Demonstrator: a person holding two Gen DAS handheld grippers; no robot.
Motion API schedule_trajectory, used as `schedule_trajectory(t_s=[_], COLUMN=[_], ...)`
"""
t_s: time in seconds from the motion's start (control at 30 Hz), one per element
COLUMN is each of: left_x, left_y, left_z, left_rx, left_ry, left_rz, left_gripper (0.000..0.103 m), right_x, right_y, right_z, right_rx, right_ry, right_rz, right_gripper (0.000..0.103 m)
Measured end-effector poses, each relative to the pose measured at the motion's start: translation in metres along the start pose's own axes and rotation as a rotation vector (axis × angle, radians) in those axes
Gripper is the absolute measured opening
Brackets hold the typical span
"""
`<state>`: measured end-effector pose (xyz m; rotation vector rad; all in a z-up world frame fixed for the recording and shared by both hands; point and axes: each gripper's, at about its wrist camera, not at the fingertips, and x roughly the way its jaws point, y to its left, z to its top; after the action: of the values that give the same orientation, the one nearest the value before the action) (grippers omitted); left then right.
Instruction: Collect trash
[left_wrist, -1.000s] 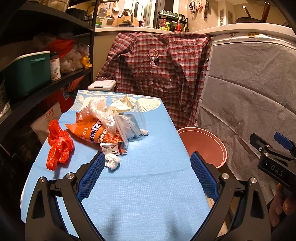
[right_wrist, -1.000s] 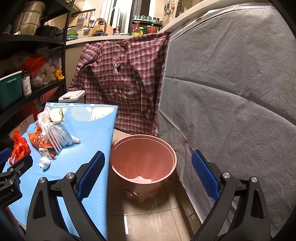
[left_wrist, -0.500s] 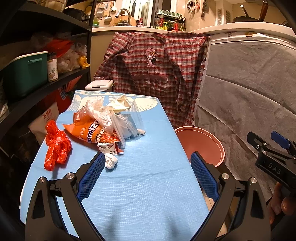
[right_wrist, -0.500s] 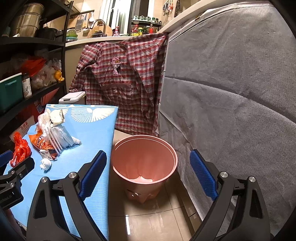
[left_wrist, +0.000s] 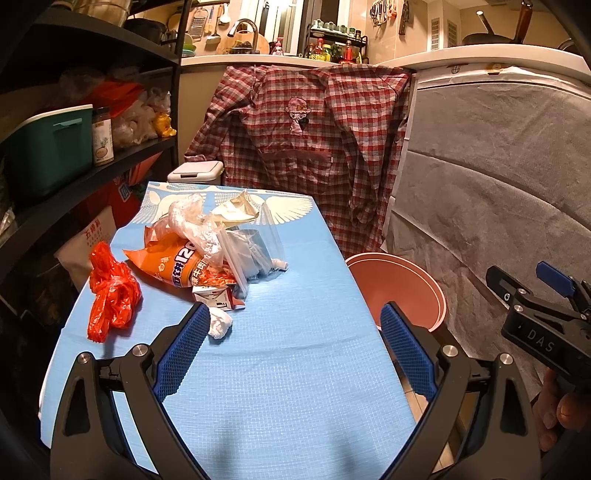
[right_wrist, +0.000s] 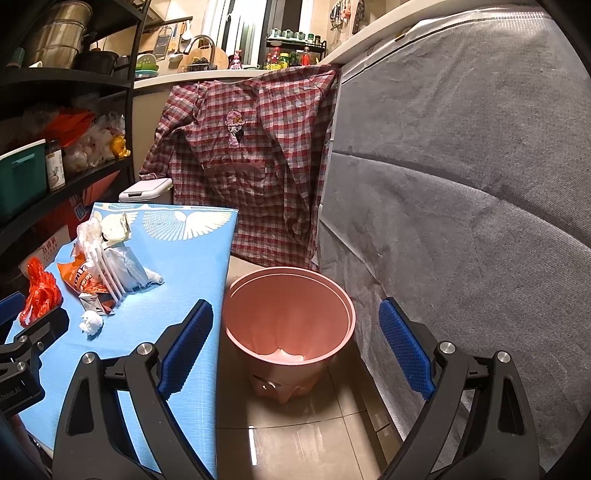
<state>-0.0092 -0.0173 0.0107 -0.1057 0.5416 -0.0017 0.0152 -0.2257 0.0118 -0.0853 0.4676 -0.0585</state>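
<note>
A heap of trash lies on the blue table (left_wrist: 295, 369): an orange snack bag (left_wrist: 177, 267), clear plastic bags (left_wrist: 240, 251), a small carton (left_wrist: 218, 297), a white paper wad (left_wrist: 219, 325) and a red plastic bag (left_wrist: 110, 295). My left gripper (left_wrist: 291, 339) hovers open over the table, its left pad just in front of the wad. A pink bin (right_wrist: 288, 325) stands on the floor right of the table. My right gripper (right_wrist: 293, 343) is open above the bin, holding nothing. The same heap (right_wrist: 107, 266) shows at left in the right wrist view.
A plaid shirt (left_wrist: 310, 147) hangs behind the table. Black shelves (left_wrist: 74, 155) with a green box line the left side. A grey covered surface (right_wrist: 461, 184) fills the right. A small white lidded bin (left_wrist: 195, 171) stands behind the table. Tiled floor (right_wrist: 295, 435) surrounds the pink bin.
My left gripper has drawn back slightly and risen, so the trash heap sits a bit farther off. The right gripper has barely shifted. Both stay open.
</note>
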Motion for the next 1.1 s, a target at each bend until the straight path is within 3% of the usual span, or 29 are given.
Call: schedule_trajectory(t_s=[0.43,0.63,0.83,1.0,1.1], left_x=[0.000,0.000,0.002,0.005,0.009], left_y=[-0.001,0.009,0.025,0.047,0.061], left_z=[0.001,0.003,0.008,0.012,0.015], left_rx=[0.003,-0.005,-0.019,-0.065,-0.087], left_ry=[0.001,-0.009,-0.015,-0.027,-0.034], left_rz=[-0.002,0.021,0.063,0.113,0.156], left_gripper=[0.091,0.083,0.073,0.066,0.062], right_x=[0.005,0.006,0.005,0.007,0.009], right_y=[0.004,0.013,0.035,0.058,0.073], right_z=[-0.002,0.001,0.005,0.008,0.015], right_rx=[-0.005,0.003,-0.016,-0.017,-0.027], right_ry=[0.010,0.005,-0.010,0.004,0.007], right_rz=[0.008,0.045,0.151,0.270,0.340], right_gripper=[0.087,0.079,0.065,0.043,0.039])
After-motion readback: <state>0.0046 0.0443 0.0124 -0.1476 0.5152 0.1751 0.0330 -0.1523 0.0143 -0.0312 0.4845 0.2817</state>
